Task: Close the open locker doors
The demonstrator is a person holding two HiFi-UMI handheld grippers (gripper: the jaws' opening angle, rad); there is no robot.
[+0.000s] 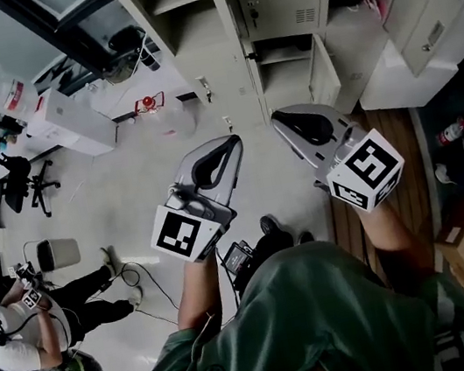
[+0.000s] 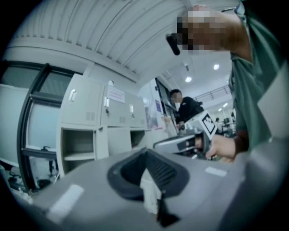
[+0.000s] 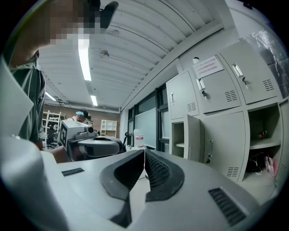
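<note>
locker doors (image 1: 323,68) hang open ahead of both sets of jaws, and neither gripper touches them. the left gripper (image 1: 232,143) has its jaws shut together with nothing between them. ahead and to their left is an open compartment (image 2: 77,149) under closed doors. the right gripper (image 1: 279,118) has its jaws pressed together too, on nothing. beyond their tips, to the right, a door (image 3: 194,136) stands ajar, seen edge-on. farther right a bay (image 3: 264,135) lies open with things inside. the two grippers are side by side, near each other, short of the lockers (image 1: 271,4).
</note>
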